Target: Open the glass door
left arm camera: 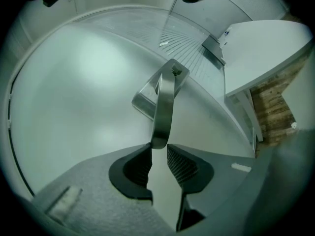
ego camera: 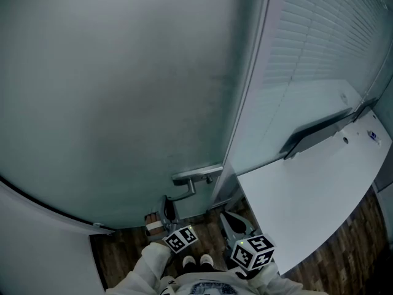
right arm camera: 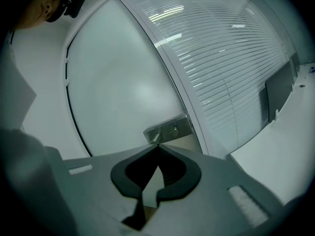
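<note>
The frosted glass door [ego camera: 116, 97] fills the left of the head view, with its metal lever handle [ego camera: 195, 176] near the door's right edge. My left gripper [ego camera: 169, 209] reaches up to the handle. In the left gripper view the lever handle [left arm camera: 165, 104] runs toward me and its rounded end sits between the two jaw tips of the left gripper [left arm camera: 158, 146], which is shut on it. My right gripper [ego camera: 232, 221] hangs beside it, apart from the door. In the right gripper view the right gripper [right arm camera: 157, 145] is shut, with nothing in it, and points at the lock plate [right arm camera: 168, 129].
Right of the door stands a fixed glass panel with slatted blinds [ego camera: 319, 60] behind it. A white counter [ego camera: 307, 208] juts out at the right, carrying a dark flat object [ego camera: 319, 131]. Below are wood flooring [ego camera: 123, 251], the person's shoes [ego camera: 198, 262] and a white wall [ego camera: 37, 244] at the left.
</note>
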### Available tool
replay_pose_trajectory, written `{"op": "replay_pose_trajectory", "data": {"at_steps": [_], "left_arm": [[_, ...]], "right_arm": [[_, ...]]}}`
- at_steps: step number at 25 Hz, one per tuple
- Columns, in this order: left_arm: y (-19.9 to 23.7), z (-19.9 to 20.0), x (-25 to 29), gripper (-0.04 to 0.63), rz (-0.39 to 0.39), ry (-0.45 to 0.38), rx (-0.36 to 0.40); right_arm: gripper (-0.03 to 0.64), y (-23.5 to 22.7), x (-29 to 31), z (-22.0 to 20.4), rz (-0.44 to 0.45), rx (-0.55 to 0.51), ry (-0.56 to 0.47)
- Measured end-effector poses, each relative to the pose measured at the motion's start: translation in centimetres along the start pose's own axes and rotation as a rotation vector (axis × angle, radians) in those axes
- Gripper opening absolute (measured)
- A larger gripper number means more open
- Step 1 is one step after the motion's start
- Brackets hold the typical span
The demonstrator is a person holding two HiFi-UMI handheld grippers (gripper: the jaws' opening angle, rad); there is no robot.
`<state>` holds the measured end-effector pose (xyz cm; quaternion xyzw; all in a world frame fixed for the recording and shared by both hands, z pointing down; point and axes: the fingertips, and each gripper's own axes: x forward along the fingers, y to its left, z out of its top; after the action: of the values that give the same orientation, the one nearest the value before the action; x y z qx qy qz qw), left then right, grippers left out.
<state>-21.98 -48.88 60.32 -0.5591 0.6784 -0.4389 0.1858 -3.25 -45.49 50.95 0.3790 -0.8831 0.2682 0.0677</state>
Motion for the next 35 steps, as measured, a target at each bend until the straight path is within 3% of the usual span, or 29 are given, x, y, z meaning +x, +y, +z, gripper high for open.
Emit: {"op": "replay_pose_trajectory", "data": {"at_steps": [16,20,24,26,28,30,31,33,35], "left_arm": [[-0.8,-1.4,-5.1,0.091,-0.073,0.133,-0.070],[0.9,-0.9,-6.9,0.091,-0.058,0.112,-0.040],[1.0,-0.7,-8.4,0.091,-0.084,0.086,-0.067],[0.8,-1.2,-9.0,0.091,-0.107,0.095,-0.125],[0.2,-2.1,-9.4,0.084,-0.180,0.138,-0.253],[-1.8,-2.4,-9.9,0.002,-0.298,0.183,-0.353],[-2.9,-1.9,-10.2,0.002,-0.322,0.170,-0.338],[-3.8,-0.5,-10.5,0.002,-0.281,0.100,-0.239],[-4.4,-0.4,-10.7,0.002,-0.273,0.093,-0.268]], "right_arm": [[0.005,-0.4,-1.7,-3.0,0.051,0.074,0.015],[0.005,-0.3,-1.7,-3.2,0.067,0.083,0.015],[0.005,-0.1,-1.9,-3.3,0.086,0.086,0.016],[0.005,0.0,-2.0,-3.8,0.096,0.083,0.019],[0.005,0.2,-2.1,-4.0,0.102,0.081,0.025],[0.005,0.5,-2.4,-4.1,0.105,0.082,0.035],[0.005,0.6,-2.5,-4.2,0.105,0.082,0.040],[0.005,0.5,-2.4,-4.5,0.107,0.079,0.050],[0.005,0.4,-2.4,-5.0,0.109,0.082,0.054]]}}
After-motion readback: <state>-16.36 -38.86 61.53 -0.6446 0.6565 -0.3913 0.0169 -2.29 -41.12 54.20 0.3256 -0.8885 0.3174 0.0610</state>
